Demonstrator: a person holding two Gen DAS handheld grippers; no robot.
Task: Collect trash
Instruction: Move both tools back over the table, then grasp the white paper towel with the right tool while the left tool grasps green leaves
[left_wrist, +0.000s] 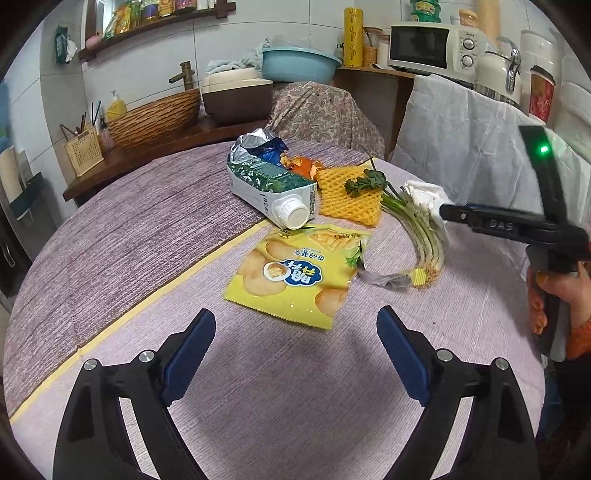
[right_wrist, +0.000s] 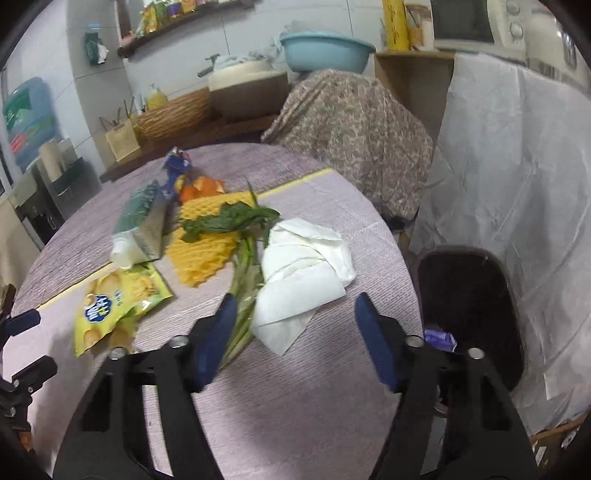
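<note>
Right gripper (right_wrist: 291, 332): jaws spread wide and holding nothing, low centre of the right wrist view, aimed at the white tissue (right_wrist: 303, 273).
Left gripper (left_wrist: 295, 347): jaws likewise released, bottom centre of the left wrist view, hanging over bare table (left_wrist: 129, 229) short of the yellow snack bag (left_wrist: 291, 273).
Bin (right_wrist: 469, 295): dark, open-topped, at the right of the right wrist view just past the table edge; a purple scrap (right_wrist: 439, 339) lies inside.
Risk, tissue: it lies partly over the green stalks (right_wrist: 243, 280); a close there may likely pinch stalks too, or catch one loose fold so the rest unfurls and drops.
Risk, blur: the right view is smeared, which suggests motion; closing while moving could miss.
Risk, carry: the tissue sits near the table edge, so a weak pinch could let it fall to the floor short of the bin.
Trash, look: crumpled white tissue, soft and layered; flattened milk carton (left_wrist: 269, 192) with white cap; yellow foam net (left_wrist: 351, 199); orange peel (left_wrist: 299, 164); all clustered centre frame.
</note>
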